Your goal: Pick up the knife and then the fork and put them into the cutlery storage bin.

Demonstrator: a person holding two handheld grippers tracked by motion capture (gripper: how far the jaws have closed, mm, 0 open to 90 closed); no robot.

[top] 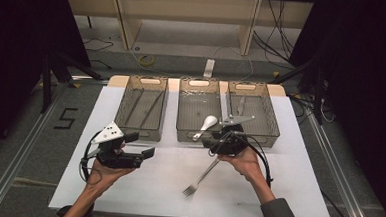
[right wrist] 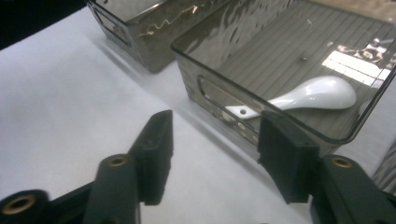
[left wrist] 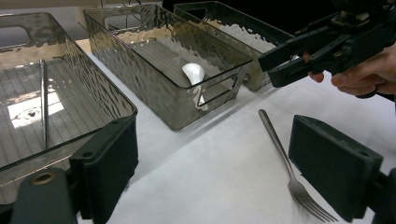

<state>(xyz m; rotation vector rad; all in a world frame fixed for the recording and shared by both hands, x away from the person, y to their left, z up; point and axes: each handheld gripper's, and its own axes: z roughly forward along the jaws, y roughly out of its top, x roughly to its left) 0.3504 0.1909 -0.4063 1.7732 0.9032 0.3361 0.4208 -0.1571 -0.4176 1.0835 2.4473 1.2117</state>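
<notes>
My left tool hovers open and empty over the table. The slim silver fork lies flat, tines toward me. My right tool gapes empty beside the middle bin.

Looks like a lab recording rig, not a kitchen: desk under a white sheet, black curtains on both sides, aluminium rails, loose cables on the floor, a taped "5".
</notes>
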